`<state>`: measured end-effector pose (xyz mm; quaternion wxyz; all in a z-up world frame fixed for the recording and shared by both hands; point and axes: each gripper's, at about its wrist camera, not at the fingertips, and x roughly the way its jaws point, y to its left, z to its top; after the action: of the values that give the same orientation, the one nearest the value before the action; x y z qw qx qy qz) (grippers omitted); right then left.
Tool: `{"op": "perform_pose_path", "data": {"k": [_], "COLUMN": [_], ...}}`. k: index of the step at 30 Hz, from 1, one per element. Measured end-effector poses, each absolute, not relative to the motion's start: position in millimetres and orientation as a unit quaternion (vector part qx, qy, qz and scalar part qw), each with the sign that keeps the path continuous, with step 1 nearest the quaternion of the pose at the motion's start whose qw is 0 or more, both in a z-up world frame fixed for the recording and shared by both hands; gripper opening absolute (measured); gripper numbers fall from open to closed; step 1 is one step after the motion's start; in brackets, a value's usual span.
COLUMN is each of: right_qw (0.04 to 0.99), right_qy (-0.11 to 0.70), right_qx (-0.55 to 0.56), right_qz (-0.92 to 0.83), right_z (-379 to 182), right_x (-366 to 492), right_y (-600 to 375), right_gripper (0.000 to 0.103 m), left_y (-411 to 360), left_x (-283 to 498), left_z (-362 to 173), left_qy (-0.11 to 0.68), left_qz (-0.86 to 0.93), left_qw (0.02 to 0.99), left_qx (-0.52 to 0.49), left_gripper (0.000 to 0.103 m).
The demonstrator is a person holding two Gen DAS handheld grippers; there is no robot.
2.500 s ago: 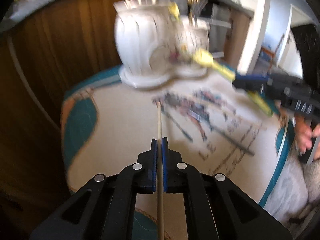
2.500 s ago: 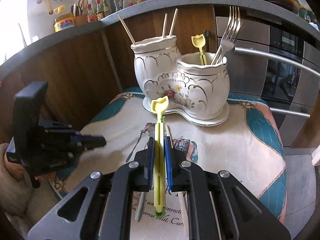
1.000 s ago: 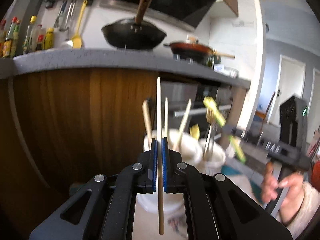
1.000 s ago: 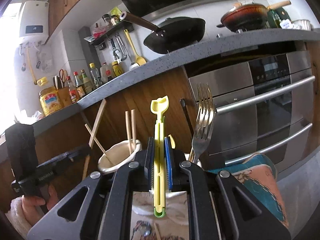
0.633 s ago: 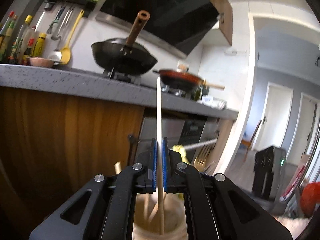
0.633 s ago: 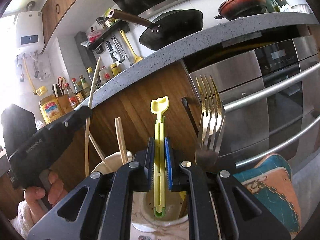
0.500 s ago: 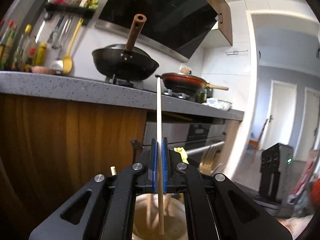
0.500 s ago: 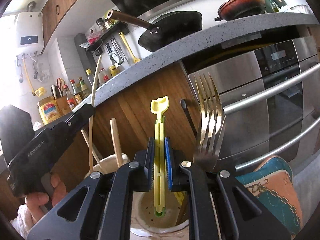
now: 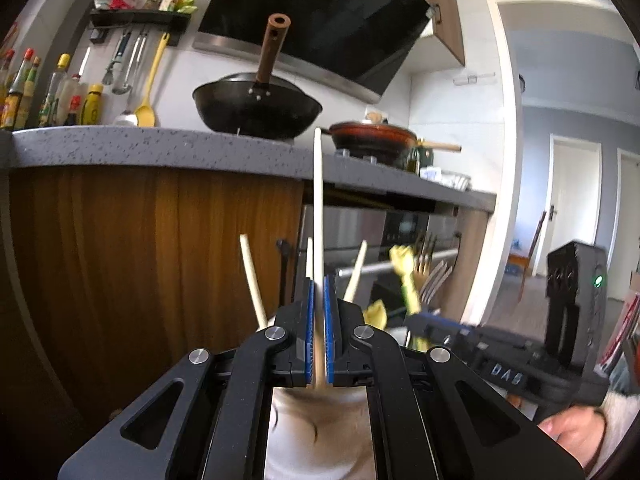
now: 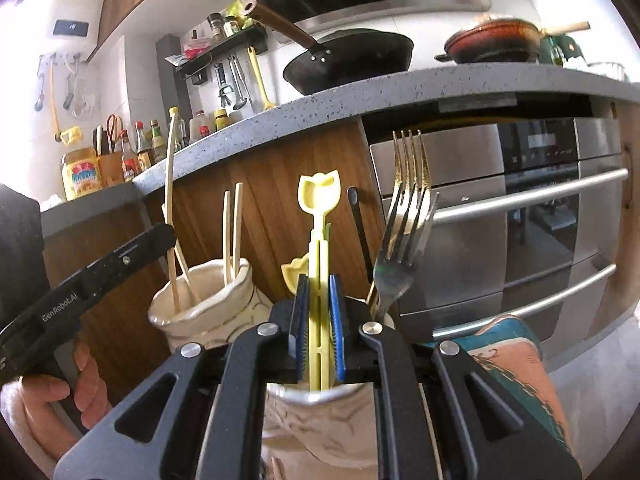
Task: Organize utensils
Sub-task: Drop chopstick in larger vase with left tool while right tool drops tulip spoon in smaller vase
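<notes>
My left gripper (image 9: 318, 284) is shut on an upright wooden chopstick (image 9: 318, 208), its lower end down inside the left cup of the white ceramic holder (image 9: 316, 432), beside other chopsticks (image 9: 251, 276). My right gripper (image 10: 319, 284) holds a yellow tulip-topped utensil (image 10: 319, 200) upright, its lower end inside the right cup (image 10: 316, 420); the pads stand slightly parted beside it. Forks (image 10: 404, 216) and a second yellow utensil (image 10: 294, 274) stand in that cup. The left gripper (image 10: 170, 236) with its chopstick (image 10: 171, 168) shows in the right wrist view, over the left cup (image 10: 200, 308).
A wooden cabinet front (image 9: 140, 260) and grey counter (image 9: 160, 152) with a black wok (image 9: 256, 108) rise behind the holder. A steel oven (image 10: 520, 208) stands to the right. A teal and cream table mat (image 10: 516, 364) lies under the holder.
Both grippers rose from the table, tilted upright and came down over the holder. The chopstick and the yellow utensil now dip into their cups. The right pads look slightly wider apart.
</notes>
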<state>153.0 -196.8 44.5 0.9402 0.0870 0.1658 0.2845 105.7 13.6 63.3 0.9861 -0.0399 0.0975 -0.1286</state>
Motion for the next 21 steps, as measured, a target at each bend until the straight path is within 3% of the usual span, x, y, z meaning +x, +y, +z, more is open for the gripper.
{"op": "perform_pose_path", "data": {"k": [12,21], "right_qw": [0.938,0.94], "right_qy": [0.194,0.197], "right_qx": [0.076,0.061], "right_qz": [0.275,0.273], "right_z": [38,36], "right_x": [138,138], "right_y": [-201,-199], "right_gripper": [0.01,0.01], "left_y": [13,11], "left_x": [89,87], "left_z": [53,52], "left_qy": [0.137,0.133], "left_qz": [-0.129,-0.13], "left_qw": [0.982,0.982], "left_qx": [-0.025,-0.019], "left_gripper": [0.005,0.021]}}
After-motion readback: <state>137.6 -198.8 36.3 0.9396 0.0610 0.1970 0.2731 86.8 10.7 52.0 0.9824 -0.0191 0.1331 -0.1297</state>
